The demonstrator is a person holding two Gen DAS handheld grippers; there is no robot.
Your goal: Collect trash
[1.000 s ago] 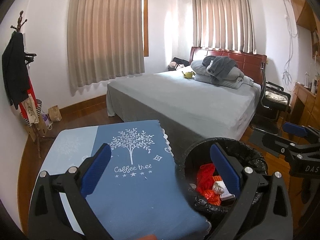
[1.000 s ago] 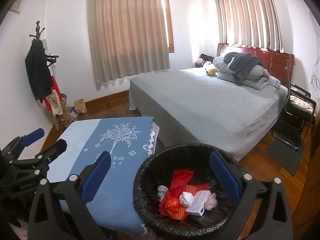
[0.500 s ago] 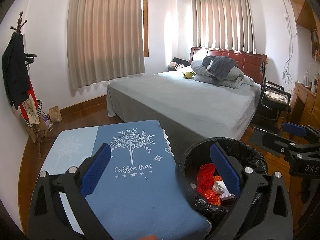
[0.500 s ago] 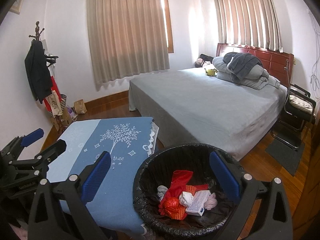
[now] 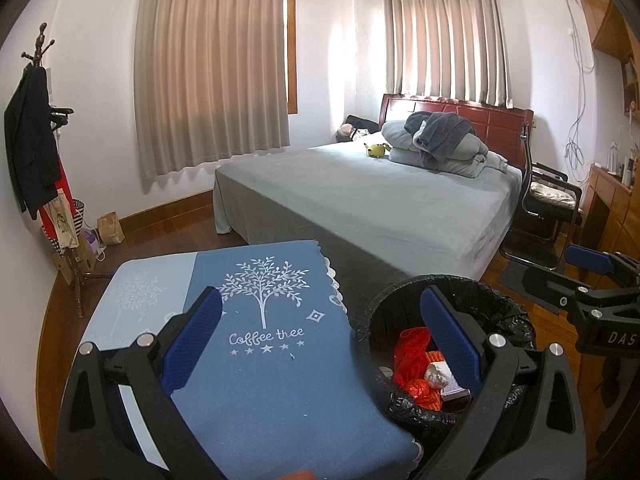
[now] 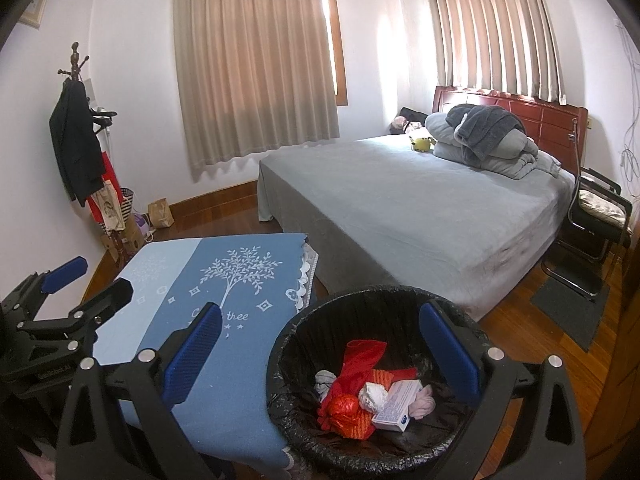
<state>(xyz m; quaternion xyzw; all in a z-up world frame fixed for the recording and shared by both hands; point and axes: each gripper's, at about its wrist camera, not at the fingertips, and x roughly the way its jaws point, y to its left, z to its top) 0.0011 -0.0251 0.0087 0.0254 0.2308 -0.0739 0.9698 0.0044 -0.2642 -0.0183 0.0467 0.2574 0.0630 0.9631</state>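
A round bin lined with a black bag (image 6: 288, 344) stands on the floor beside a small table. Inside lie red plastic wrappers (image 6: 352, 376), crumpled white paper (image 6: 370, 394), a white carton (image 6: 398, 404) and a pink wad. My right gripper (image 6: 320, 340) hangs open over the bin's near rim with nothing between its fingers. In the left wrist view the same bin (image 5: 384, 312) shows at lower right, and my left gripper (image 5: 320, 328) stands open above the table's blue "Coffee tree" cloth (image 5: 260, 360), empty.
A grey-covered bed (image 6: 400, 208) with piled bedding and a yellow plush toy fills the room's middle. A coat stand (image 6: 76, 140) with bags at its foot stands by the left wall. A black chair (image 6: 596, 216) and a dark floor mat sit at the right on wooden flooring.
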